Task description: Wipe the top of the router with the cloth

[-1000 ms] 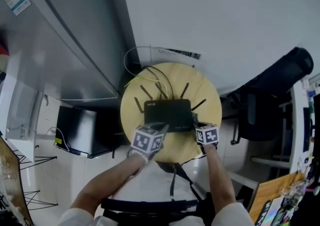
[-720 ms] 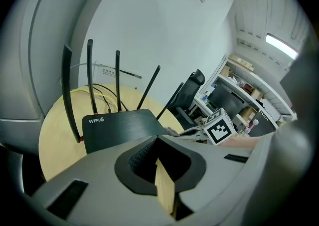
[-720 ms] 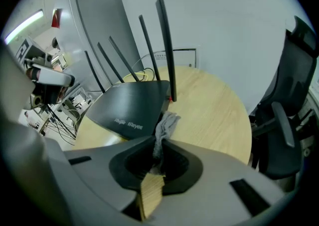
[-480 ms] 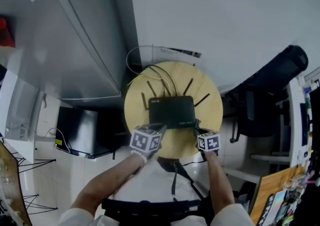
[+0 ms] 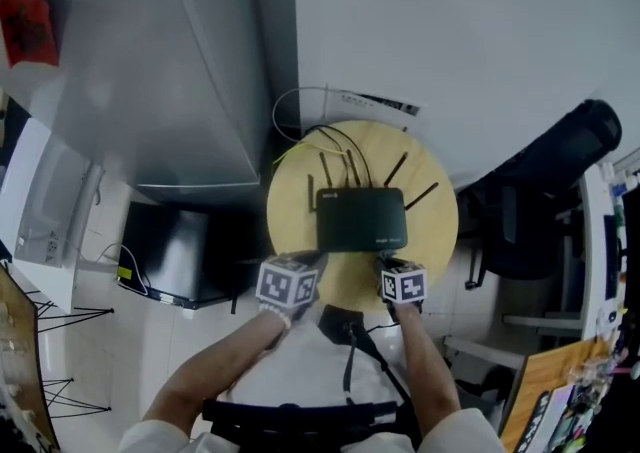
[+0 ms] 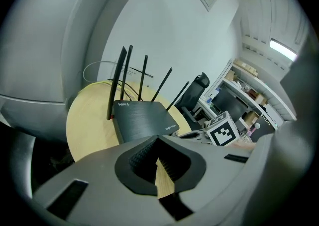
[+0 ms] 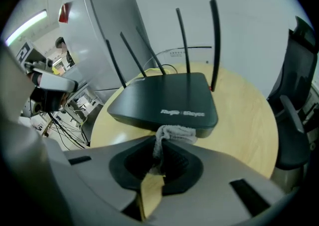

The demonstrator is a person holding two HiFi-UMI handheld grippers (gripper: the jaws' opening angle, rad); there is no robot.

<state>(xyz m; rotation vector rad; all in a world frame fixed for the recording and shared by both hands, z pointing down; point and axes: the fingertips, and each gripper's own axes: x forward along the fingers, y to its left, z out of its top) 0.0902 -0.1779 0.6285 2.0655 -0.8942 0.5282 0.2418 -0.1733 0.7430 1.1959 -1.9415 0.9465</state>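
A black router [image 5: 362, 220] with several upright antennas lies flat on a round wooden table [image 5: 435, 231]. In the right gripper view its front edge [image 7: 185, 113] stands just beyond my jaws. My right gripper [image 7: 158, 157] is shut on a small pale cloth [image 7: 174, 132], which bunches up against the router's near edge. In the head view that gripper [image 5: 385, 263] hovers at the router's near right corner. My left gripper [image 5: 308, 261] sits at the table's near edge, left of the router [image 6: 142, 120]. Its jaws [image 6: 156, 159] are shut with nothing between them.
A tall grey cabinet [image 5: 150, 71] stands to the left, and a white wall rises behind the table. Cables [image 5: 300, 131] loop behind the router. A black office chair [image 5: 540, 191] is at the right, a black box [image 5: 165, 261] on the floor at the left.
Both grippers have drawn back toward the table's near edge. The right one, with the cloth, has shifted left along the router's front. My head view has swung a little.
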